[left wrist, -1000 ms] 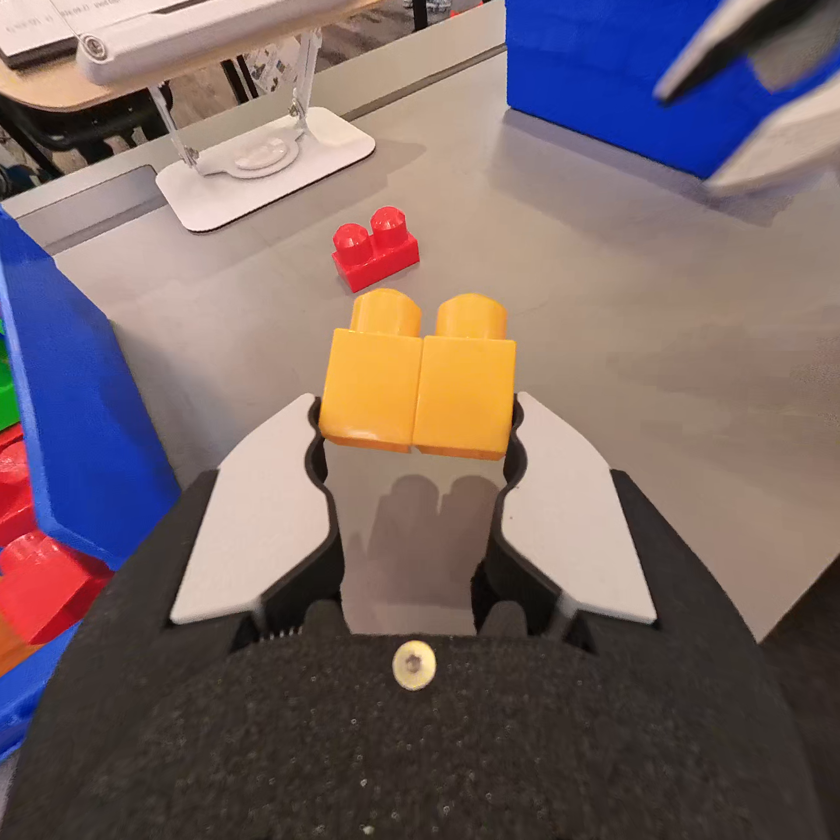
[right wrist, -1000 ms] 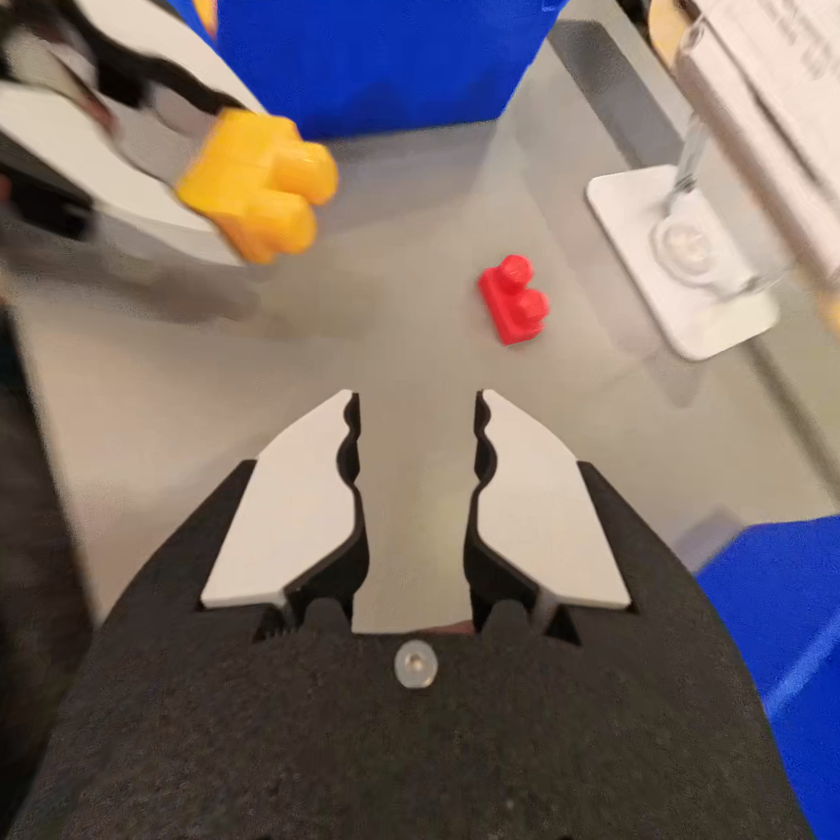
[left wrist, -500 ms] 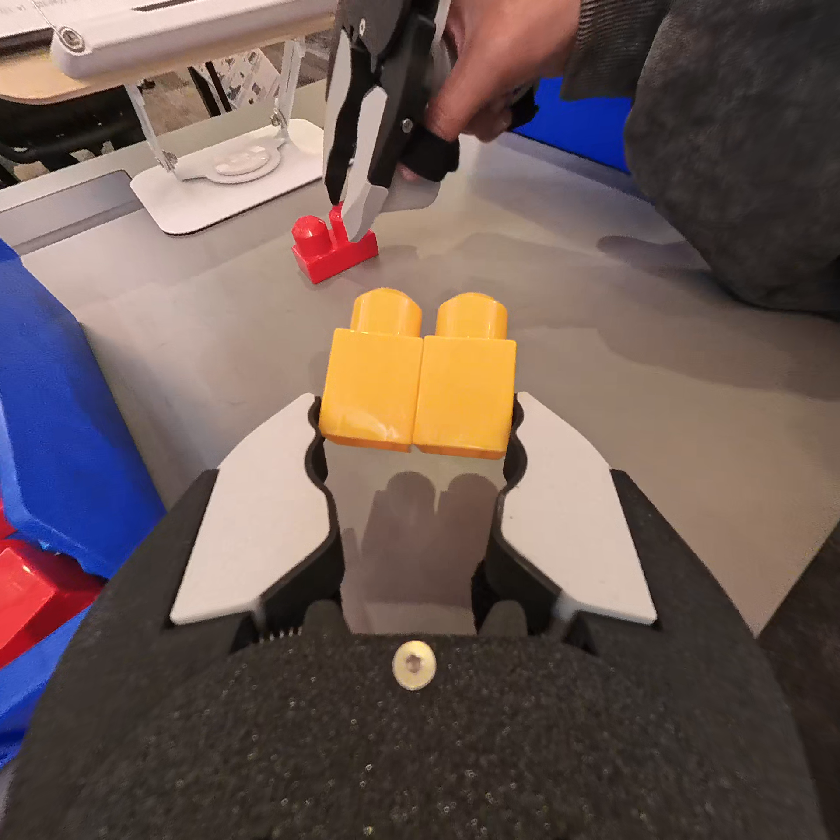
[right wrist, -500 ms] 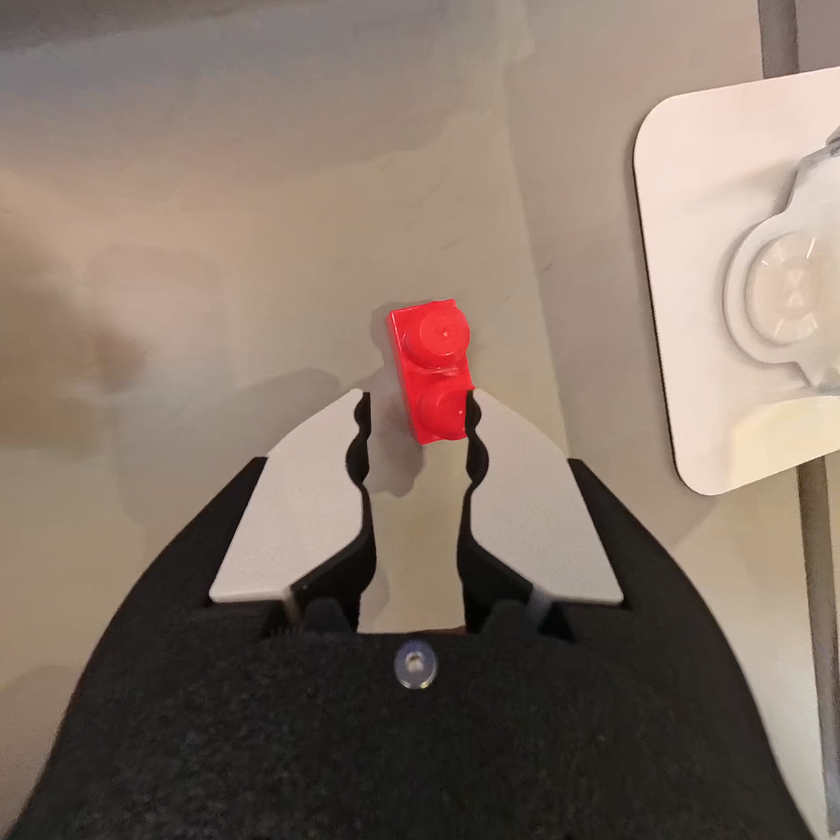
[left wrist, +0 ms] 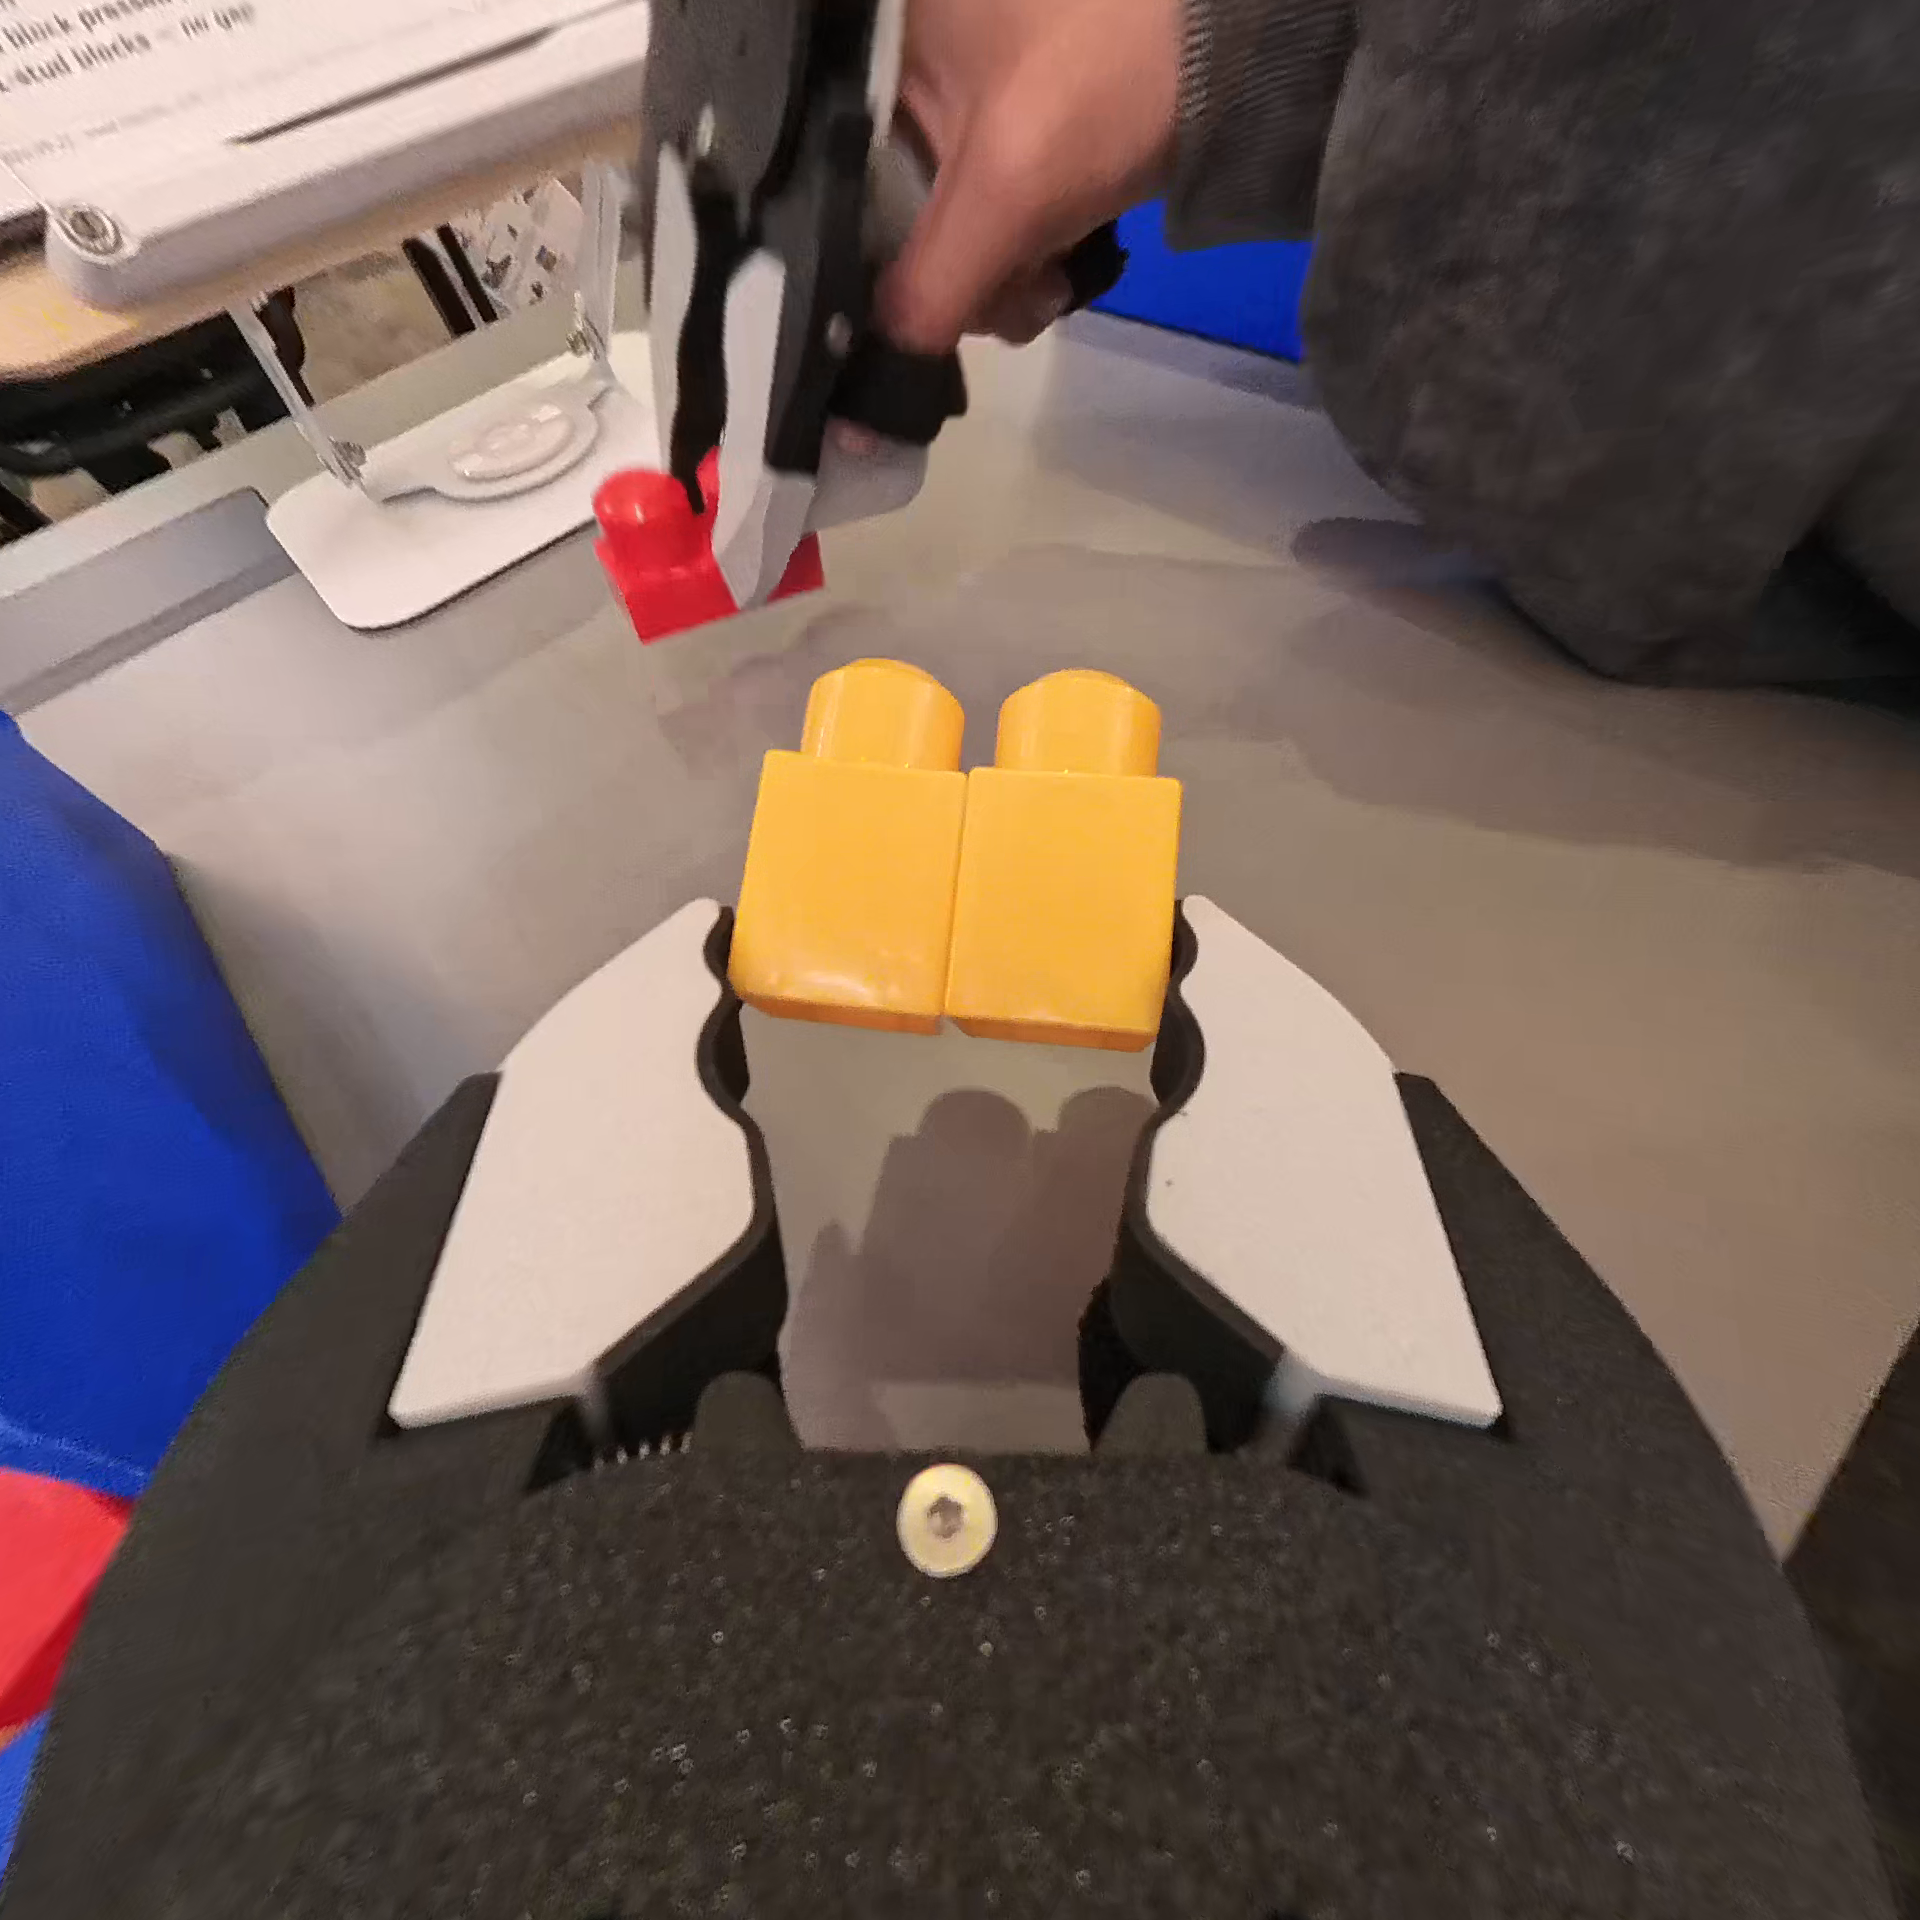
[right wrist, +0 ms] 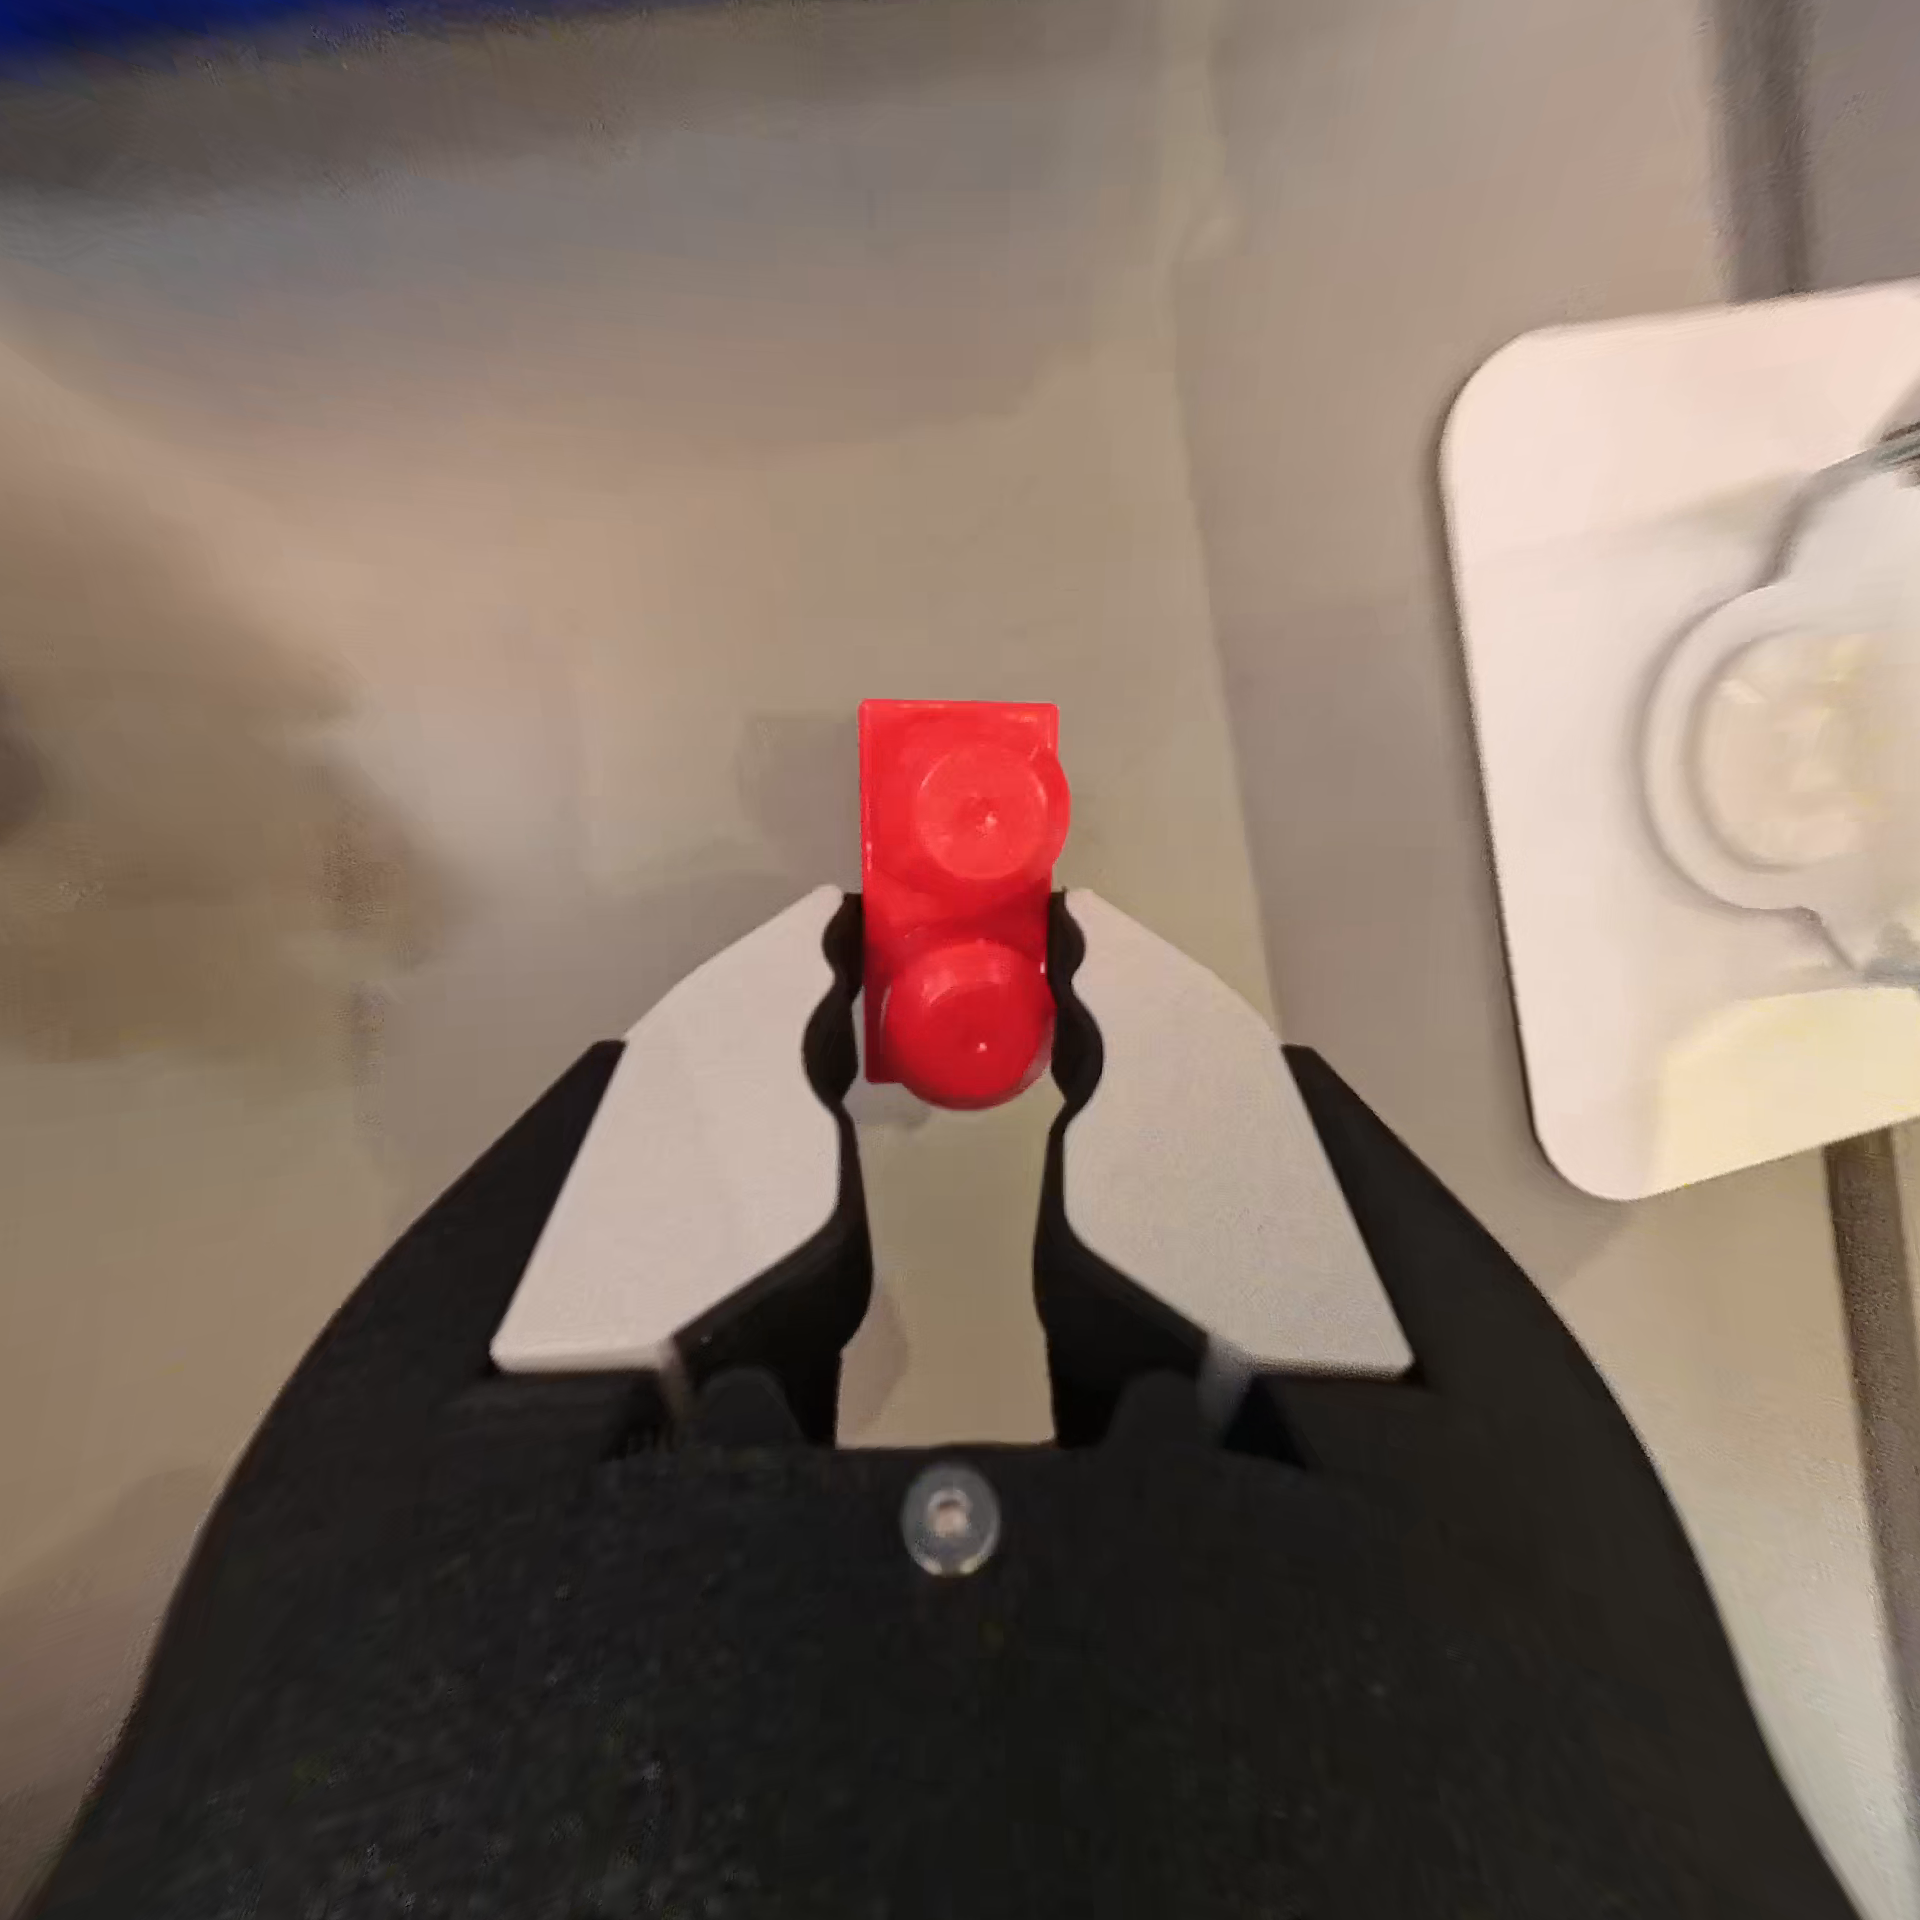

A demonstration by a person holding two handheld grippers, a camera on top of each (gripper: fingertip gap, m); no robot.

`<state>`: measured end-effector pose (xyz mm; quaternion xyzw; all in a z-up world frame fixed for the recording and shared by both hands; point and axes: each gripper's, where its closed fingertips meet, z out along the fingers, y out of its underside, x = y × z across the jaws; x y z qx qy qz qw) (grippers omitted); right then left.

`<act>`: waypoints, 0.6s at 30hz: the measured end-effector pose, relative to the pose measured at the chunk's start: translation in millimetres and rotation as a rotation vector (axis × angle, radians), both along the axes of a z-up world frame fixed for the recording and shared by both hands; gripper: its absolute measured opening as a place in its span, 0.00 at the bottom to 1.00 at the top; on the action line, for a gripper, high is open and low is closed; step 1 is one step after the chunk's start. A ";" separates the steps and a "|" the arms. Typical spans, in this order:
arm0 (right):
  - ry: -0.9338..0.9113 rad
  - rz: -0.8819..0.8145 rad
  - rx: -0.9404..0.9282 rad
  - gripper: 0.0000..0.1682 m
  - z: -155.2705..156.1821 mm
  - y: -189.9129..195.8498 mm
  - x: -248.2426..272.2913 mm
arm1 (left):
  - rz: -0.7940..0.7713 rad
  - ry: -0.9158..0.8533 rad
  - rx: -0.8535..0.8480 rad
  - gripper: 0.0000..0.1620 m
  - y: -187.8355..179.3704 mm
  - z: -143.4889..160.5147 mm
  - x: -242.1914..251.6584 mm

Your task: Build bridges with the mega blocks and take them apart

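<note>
Your left gripper (left wrist: pixel 954 971) holds the yellow block (left wrist: pixel 956 894) tight between its two fingers, just as it did half a second ago. The block has two bumps on top, and they point away from you. It hangs above the grey table (left wrist: pixel 1455 987), and you can see its dark shadow on the table under it. This gripper has hardly moved. Your right gripper (right wrist: pixel 958 971) is the one that has changed. A second ago it was wide apart and far from the red block (right wrist: pixel 961 894). Half a second ago it came down over the block, with a gap on the left side. Now its fingers press on both sides of the red block, so it grips the near end of it. The far end of the block sticks out past the fingertips. The red block has two bumps too, and from above you look straight down on them. In the left wrist view you can see your right gripper (left wrist: pixel 743 561) coming down from above, with your hand (left wrist: pixel 1018 156) and a grey sleeve (left wrist: pixel 1610 312) behind it. There the red block (left wrist: pixel 665 571) looks like it sits on the table, past the yellow block. A white stand base (right wrist: pixel 1662 727) lies on the table near the red block. A blue bin (left wrist: pixel 114 1039) stands at the left edge.
</note>
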<state>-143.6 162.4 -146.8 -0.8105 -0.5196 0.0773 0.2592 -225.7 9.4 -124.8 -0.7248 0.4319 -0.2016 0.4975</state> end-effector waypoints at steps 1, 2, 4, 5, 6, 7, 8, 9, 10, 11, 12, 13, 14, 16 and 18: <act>0.115 -0.019 0.015 0.20 21.7 -9.0 -3.3 | -0.007 -0.003 0.010 0.47 2.8 3.6 0.9; 0.237 -0.042 0.023 0.20 42.8 -19.7 -5.1 | -0.014 -0.008 0.020 0.47 5.9 8.5 2.0; 0.465 -0.094 0.006 0.20 75.1 -44.1 -3.0 | -0.027 0.002 0.077 0.47 14.4 21.0 3.0; 0.588 -0.126 -0.012 0.20 88.1 -55.4 -0.5 | -0.030 0.014 0.123 0.47 20.0 28.6 3.6; 0.728 -0.156 -0.061 0.20 99.5 -67.4 1.7 | -0.037 0.028 0.163 0.47 25.3 36.0 4.9; 0.838 -0.189 -0.127 0.20 105.2 -77.6 5.7 | -0.045 0.034 0.200 0.47 29.9 43.4 7.2; 0.912 -0.220 -0.175 0.20 106.2 -84.8 10.8 | -0.056 0.036 0.227 0.47 33.2 49.3 10.2; 0.966 -0.228 -0.211 0.20 105.7 -91.8 14.5 | -0.071 0.036 0.243 0.47 35.0 53.3 13.9; 1.019 -0.218 -0.251 0.20 106.0 -99.8 16.0 | -0.085 0.036 0.259 0.47 35.5 56.0 17.6; 1.074 -0.203 -0.301 0.20 106.6 -108.2 16.0 | -0.099 0.039 0.279 0.47 34.7 57.3 21.2; 1.122 -0.192 -0.366 0.20 106.4 -116.2 14.9 | -0.115 0.050 0.297 0.47 32.5 56.9 25.2; 1.153 -0.184 -0.424 0.20 104.5 -123.2 12.3 | -0.128 0.062 0.321 0.47 30.0 56.2 28.8; 1.155 -0.182 -0.466 0.20 99.6 -128.4 8.7 | -0.141 0.078 0.349 0.47 27.0 54.9 32.4; 1.119 -0.187 -0.510 0.20 87.5 -136.6 3.4 | -0.163 0.115 0.407 0.47 20.6 51.6 39.2; 1.179 -0.163 -0.554 0.20 91.2 -144.4 1.5 | -0.174 0.147 0.431 0.47 16.0 46.5 44.2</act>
